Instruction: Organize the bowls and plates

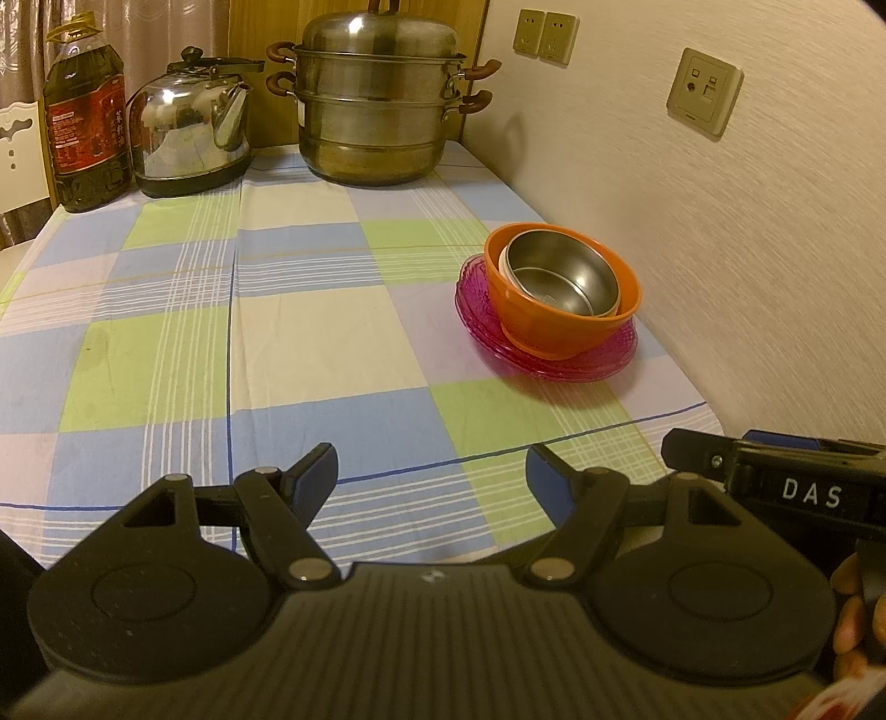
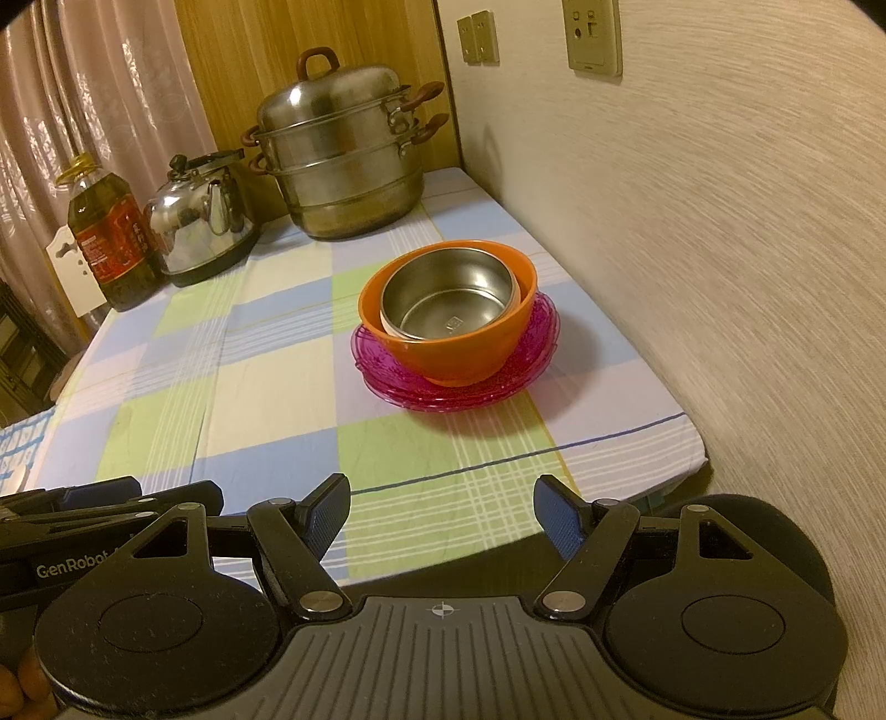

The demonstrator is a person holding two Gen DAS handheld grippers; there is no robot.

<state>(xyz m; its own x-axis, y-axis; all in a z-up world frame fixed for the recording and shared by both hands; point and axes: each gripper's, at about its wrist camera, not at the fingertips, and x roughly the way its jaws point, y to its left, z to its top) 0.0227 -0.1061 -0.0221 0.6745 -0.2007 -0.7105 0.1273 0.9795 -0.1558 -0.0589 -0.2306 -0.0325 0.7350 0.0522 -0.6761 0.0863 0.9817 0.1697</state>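
Nesting: steel bowl (image 2: 448, 299) inside orange bowl (image 2: 459, 354), atop pink plates (image 2: 531, 365).

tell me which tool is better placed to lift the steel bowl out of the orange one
Right, probably. The steel bowl lies almost straight ahead of the open right tool; from the left tool it sits off toward the wall.

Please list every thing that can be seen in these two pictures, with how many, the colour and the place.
plates: a stack, count unclear, pink see-through, on the tablecloth near the wall
orange bowl: one, on the plates
steel bowl: one, silver, inside the orange bowl
steamer pot: one, steel, far corner
kettle: one, shiny steel, left of the steamer pot
oil bottle: one, dark with a red label, far left
tablecloth: one, checked blue, green and white
wall sockets: three, beige, on the wall
left tongs: black, open, empty
right tongs: black, open, empty
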